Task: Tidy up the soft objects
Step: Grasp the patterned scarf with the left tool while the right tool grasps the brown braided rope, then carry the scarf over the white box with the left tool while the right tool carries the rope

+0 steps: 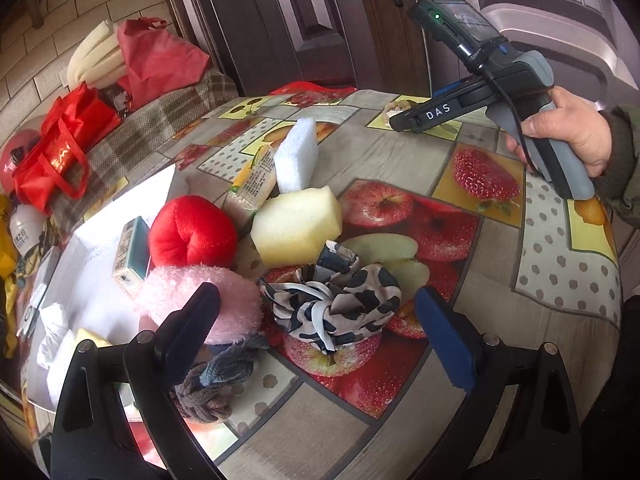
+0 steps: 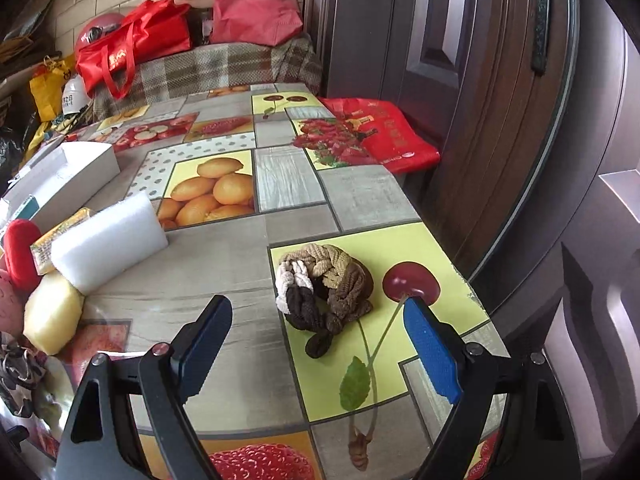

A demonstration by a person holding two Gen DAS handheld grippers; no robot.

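I see soft, even daylight and faint shadows; both views stay sharp, fisheye-bent, with black vignetted corners.

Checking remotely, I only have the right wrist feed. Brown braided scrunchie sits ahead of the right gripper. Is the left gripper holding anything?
Observer: No. The left gripper is open and empty, aimed at the black-and-white patterned scrunchie.
Operator: I only see an edge of that. What's next to it?
Observer: A pink fluffy puff, beside the left finger.
Operator: Any other scrunchies over there?
Observer: Yes, a grey-blue braided scrunchie lies below the puff, close to the camera.
Operator: And the red thing at my left edge?
Observer: A red plush apple, beside a yellow sponge.
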